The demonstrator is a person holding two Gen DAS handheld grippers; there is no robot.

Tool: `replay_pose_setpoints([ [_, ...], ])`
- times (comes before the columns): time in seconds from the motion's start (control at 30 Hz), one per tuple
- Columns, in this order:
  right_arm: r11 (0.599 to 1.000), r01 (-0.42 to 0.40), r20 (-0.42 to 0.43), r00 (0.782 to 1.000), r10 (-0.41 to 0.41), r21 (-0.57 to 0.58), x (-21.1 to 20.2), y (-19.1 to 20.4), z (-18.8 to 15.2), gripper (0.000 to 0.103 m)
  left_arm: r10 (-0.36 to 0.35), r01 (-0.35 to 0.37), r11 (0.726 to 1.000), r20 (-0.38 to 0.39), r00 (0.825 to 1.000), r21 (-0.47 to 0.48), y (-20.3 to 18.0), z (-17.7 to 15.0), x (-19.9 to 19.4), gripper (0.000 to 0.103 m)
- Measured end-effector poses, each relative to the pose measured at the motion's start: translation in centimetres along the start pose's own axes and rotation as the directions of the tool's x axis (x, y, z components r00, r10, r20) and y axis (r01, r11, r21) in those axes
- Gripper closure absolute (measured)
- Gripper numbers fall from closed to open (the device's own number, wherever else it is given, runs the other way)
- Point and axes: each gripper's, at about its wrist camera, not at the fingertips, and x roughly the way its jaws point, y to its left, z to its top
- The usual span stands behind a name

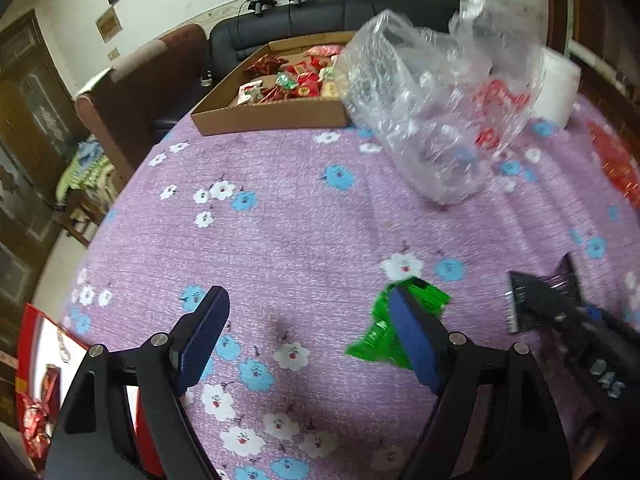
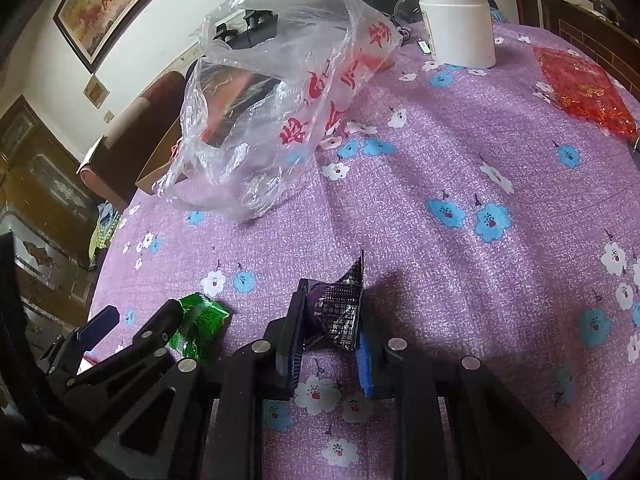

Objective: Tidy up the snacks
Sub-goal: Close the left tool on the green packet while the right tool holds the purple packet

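A: Purple flowered cloth covers the surface (image 1: 304, 208); a sofa (image 1: 320, 20) stands behind its far edge.

B: On it?

A: By the far edge, a cardboard tray (image 1: 264, 114) of snacks. Beside that a clear bag (image 2: 272, 92), slumped, then a white jar (image 2: 456, 24) and a red pouch (image 2: 584, 88) toward the right edge.

B: Grippers?

A: Left gripper (image 1: 316, 340) is spread wide, released, one finger over a green packet (image 2: 200, 328) on the cloth near the front edge. Right gripper (image 2: 332, 320) is clenched on a dark packet (image 2: 340, 304), just beside the green one.
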Motion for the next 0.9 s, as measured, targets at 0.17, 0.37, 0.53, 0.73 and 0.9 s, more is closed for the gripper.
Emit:
replay_pose_setpoints([
  [0.17,1.0,0.002,0.001,1.0,-0.002,-0.003,0.1,0.0,0.0,0.08,-0.05,0.05,0.999,0.003,0.999,-0.003,0.4,0.5,-1.0,0.021],
  [0.37,1.0,-0.005,0.001,1.0,0.005,0.001,0.1,-0.1,0.0,0.08,-0.052,0.053,0.997,-0.025,0.998,0.051,-0.3,0.2,-0.4,0.021],
  [0.53,1.0,-0.007,0.0,1.0,0.007,-0.001,0.1,-0.1,0.0,0.08,-0.033,0.037,0.993,-0.045,0.998,0.11,-1.4,-0.6,0.7,0.02],
  [0.73,1.0,-0.011,-0.001,1.0,0.011,0.002,0.1,-0.2,0.1,0.08,-0.05,0.055,0.989,-0.041,0.998,0.14,-1.8,-0.5,0.8,0.019],
  [0.9,1.0,-0.009,-0.001,1.0,0.009,0.0,0.1,-0.1,0.0,0.08,-0.112,0.123,0.982,-0.087,0.99,0.142,-2.1,-0.6,1.0,0.019],
])
